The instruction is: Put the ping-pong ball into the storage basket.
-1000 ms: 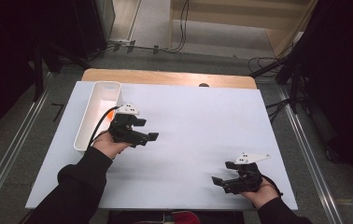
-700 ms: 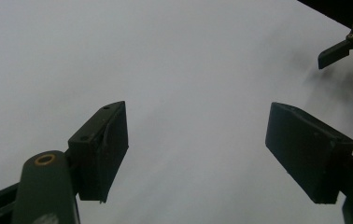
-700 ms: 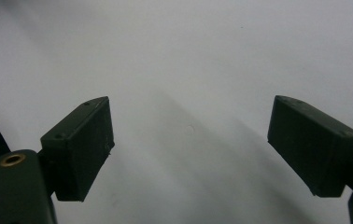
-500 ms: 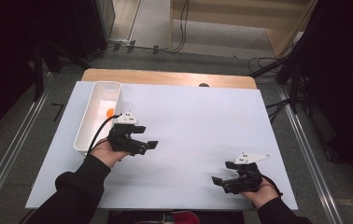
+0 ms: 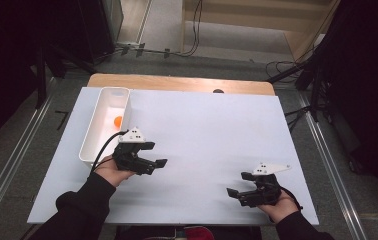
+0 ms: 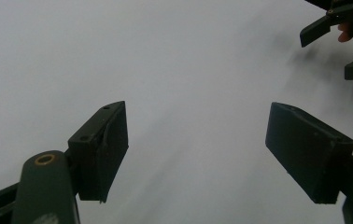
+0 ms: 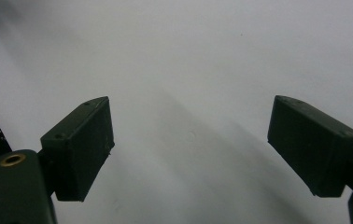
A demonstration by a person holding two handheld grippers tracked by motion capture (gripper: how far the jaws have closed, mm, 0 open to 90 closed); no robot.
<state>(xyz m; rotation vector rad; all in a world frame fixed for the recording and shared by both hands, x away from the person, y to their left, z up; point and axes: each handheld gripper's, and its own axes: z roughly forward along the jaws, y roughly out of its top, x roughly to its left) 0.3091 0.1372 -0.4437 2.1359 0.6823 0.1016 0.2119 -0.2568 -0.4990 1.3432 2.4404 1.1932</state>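
Observation:
In the high view my left gripper [image 5: 156, 155] hovers over the white table sheet [image 5: 207, 125], just right of the near end of a long white tray [image 5: 93, 145]. A small orange ball [image 5: 118, 120] lies inside that tray. The left gripper view has the left gripper [image 6: 198, 112] open over bare white surface, with nothing between the jaws. My right gripper [image 5: 238, 184] rests low near the front right of the sheet. It is open and empty too, as the right gripper view confirms of the right gripper [image 7: 191, 105]. Both point toward the middle of the table.
The other hand's gripper [image 6: 338, 32] appears at the top right of the left gripper view. A wooden table edge [image 5: 177, 82] runs along the far side. Metal rails [image 5: 327, 150] flank the table, and cables lie on the floor beyond.
My left hand has drawn back toward the near edge, away from the tray's middle, and the orange ball has come into sight. The right hand has stayed still.

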